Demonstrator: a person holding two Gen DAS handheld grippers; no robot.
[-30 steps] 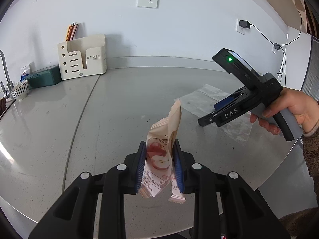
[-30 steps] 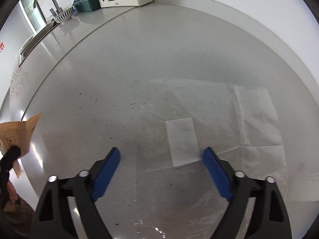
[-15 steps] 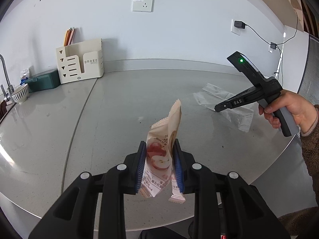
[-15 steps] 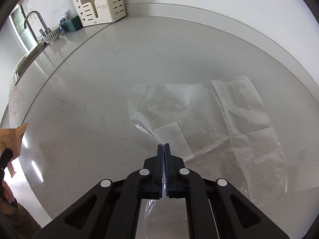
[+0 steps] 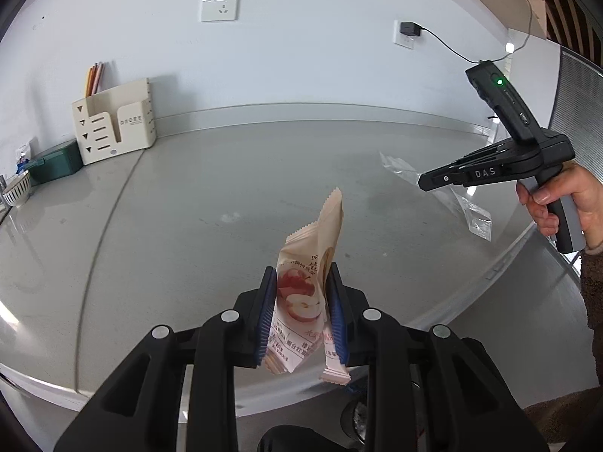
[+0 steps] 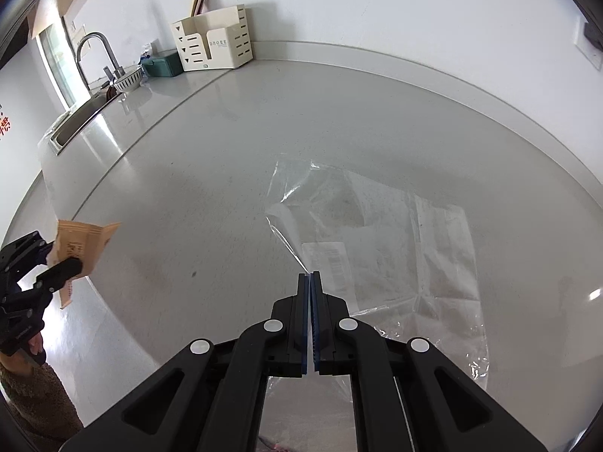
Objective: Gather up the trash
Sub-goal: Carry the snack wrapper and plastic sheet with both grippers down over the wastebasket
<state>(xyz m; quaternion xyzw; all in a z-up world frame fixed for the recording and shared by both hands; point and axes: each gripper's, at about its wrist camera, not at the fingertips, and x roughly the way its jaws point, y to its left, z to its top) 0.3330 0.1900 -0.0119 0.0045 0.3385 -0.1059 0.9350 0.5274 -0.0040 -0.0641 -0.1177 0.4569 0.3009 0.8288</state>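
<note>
Left gripper [image 5: 301,309]: jaws clamped on apple snack wrapper [image 5: 307,282] above table [image 5: 188,207] edge. Right gripper [image 6: 309,282]: jaws pinching clear plastic bag [image 6: 395,248] corner.

Grey countertop [image 6: 233,158] — clear plastic bag [image 6: 380,241] seemingly half lifted, organizer [image 6: 211,39], bowl [image 6: 128,80].

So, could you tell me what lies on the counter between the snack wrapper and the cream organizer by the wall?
Nothing: in the left wrist view, only bare grey countertop separates the snack wrapper and cream organizer.
</note>
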